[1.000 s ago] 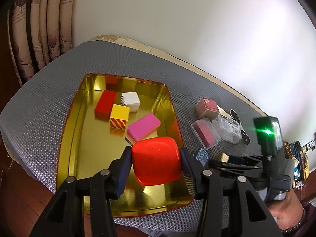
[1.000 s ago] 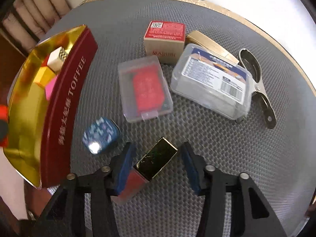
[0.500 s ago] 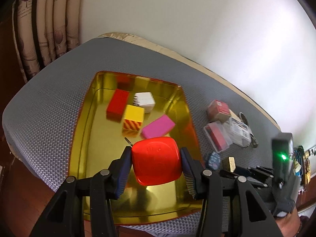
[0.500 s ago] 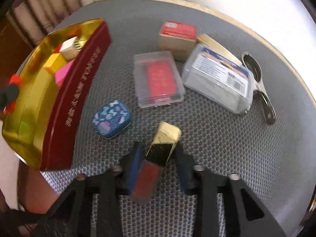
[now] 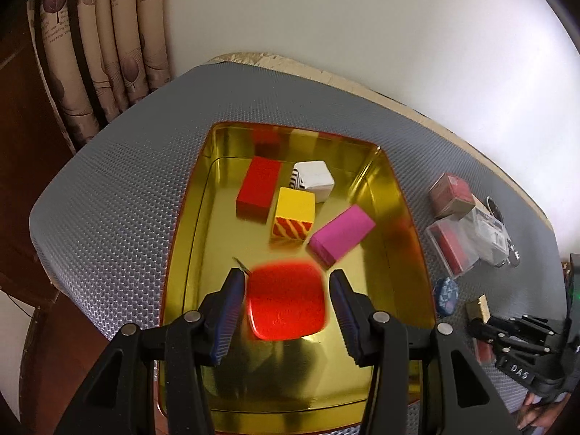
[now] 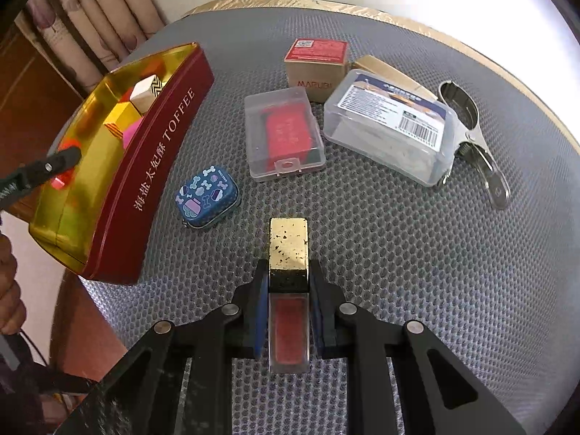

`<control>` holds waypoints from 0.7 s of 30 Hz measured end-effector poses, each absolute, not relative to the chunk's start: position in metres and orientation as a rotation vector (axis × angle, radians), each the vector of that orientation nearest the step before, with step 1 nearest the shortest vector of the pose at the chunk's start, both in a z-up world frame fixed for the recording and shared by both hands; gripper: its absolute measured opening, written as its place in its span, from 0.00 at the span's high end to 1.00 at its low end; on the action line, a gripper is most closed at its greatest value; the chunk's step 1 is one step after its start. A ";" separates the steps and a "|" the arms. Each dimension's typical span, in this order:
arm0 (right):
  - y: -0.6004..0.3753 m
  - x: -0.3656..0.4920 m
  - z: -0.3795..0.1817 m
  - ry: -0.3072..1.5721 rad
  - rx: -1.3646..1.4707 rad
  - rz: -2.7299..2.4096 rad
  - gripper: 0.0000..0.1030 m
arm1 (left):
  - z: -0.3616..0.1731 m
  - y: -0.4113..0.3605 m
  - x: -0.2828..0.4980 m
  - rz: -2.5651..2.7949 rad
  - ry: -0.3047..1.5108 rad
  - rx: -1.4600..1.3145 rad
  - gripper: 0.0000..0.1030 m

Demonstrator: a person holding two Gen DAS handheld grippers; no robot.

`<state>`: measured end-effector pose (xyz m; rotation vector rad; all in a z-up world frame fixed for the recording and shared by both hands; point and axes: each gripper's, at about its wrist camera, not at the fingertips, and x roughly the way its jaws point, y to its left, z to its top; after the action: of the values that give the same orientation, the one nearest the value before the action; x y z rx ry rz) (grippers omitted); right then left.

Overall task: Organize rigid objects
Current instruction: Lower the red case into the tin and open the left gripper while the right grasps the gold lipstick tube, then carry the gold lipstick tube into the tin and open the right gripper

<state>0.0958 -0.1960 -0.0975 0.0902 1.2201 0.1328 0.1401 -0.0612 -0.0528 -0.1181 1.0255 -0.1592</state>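
Between the jaws of my left gripper (image 5: 286, 282) sits a red rounded box (image 5: 286, 304), blurred, low over the floor of the gold toffee tin (image 5: 188, 224). A sliver of gap shows at each pad. Red (image 5: 259, 185), white (image 5: 313, 179), yellow (image 5: 293, 212) and pink (image 5: 342, 235) blocks lie deeper in the tin. My right gripper (image 6: 288, 272) is shut on a gold-capped red tube (image 6: 289, 243), just right of the tin's red wall (image 6: 159, 152). The tube points straight ahead over the grey mat.
On the mat beyond the tube lie a small blue tin (image 6: 207, 195), a clear case with a red insert (image 6: 284, 137), a labelled clear box (image 6: 391, 127), a red-topped carton (image 6: 315, 61) and a metal clip (image 6: 475, 134). Curtains hang at the far left.
The right jaws closed on the gold-capped tube and it turned straight. The left gripper sank toward the tin floor. The red box now looks smaller and blurred between unchanged jaws.
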 end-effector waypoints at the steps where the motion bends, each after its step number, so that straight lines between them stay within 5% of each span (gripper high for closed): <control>1: -0.201 0.097 -0.097 1.220 0.106 0.137 0.83 | -0.052 -0.060 0.140 -0.164 1.019 -0.126 0.52; 21: -0.296 0.053 -0.039 1.171 0.298 0.171 0.83 | 0.009 0.015 0.074 0.060 0.816 -0.249 0.50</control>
<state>0.0533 -0.2956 -0.0388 0.2977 1.1711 0.1710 0.0745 0.0149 0.0089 -0.2489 0.8162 0.0597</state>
